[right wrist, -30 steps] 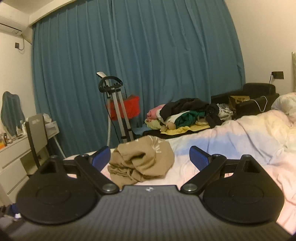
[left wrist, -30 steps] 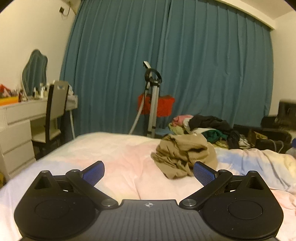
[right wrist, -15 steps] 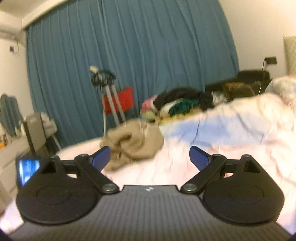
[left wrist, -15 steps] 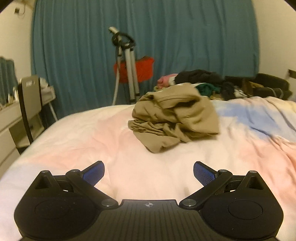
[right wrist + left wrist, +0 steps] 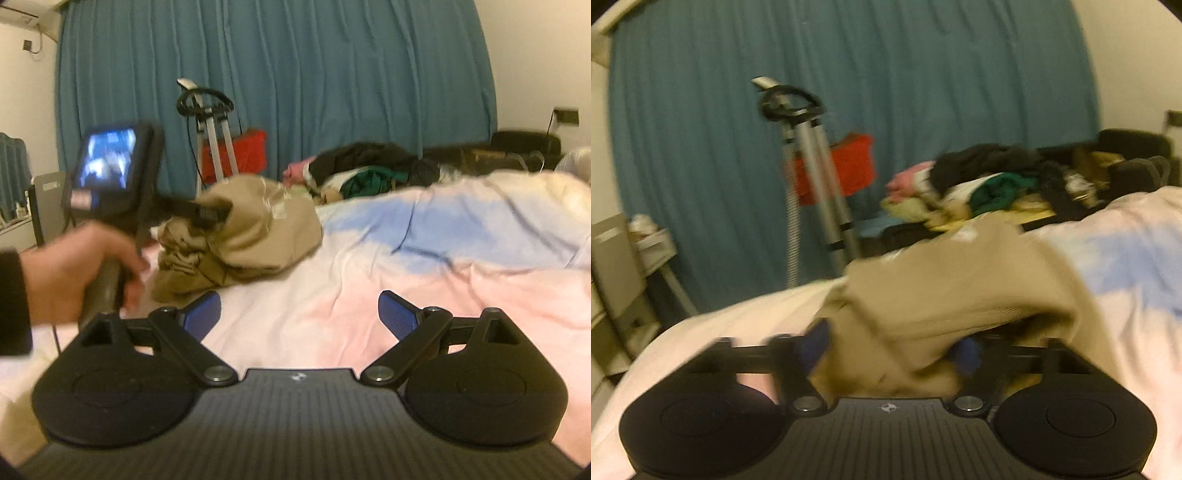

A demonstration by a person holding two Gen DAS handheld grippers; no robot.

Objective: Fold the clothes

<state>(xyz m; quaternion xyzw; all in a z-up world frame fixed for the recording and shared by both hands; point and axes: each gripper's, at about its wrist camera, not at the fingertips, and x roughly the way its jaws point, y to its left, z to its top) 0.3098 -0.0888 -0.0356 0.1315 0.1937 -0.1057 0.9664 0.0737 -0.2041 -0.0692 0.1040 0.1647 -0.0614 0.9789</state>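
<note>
A crumpled tan garment (image 5: 945,295) lies on the pink and blue bedcover (image 5: 1126,295). My left gripper (image 5: 890,350) has pushed into its near edge. Its jaws are closing, with a thick bunch of tan cloth filling the gap between the blue pads (image 5: 814,347). In the right wrist view the same garment (image 5: 251,236) sits left of centre, and a hand (image 5: 74,273) holds the left gripper (image 5: 207,214) with its fingers buried in the cloth. My right gripper (image 5: 299,314) stands open low over the bare bedcover (image 5: 332,295), apart from the garment, with nothing between its fingers.
A heap of other clothes (image 5: 362,177) lies behind the bed. A metal stand (image 5: 812,177) with a red bag (image 5: 846,166) is in front of the blue curtain (image 5: 886,92). A desk and chair (image 5: 44,206) are at the far left. A dark sofa (image 5: 524,147) is at right.
My left gripper moved forward into the tan garment and its jaws closed in on the cloth. My right gripper dropped lower over the bed and stayed open. The left hand came into the right view.
</note>
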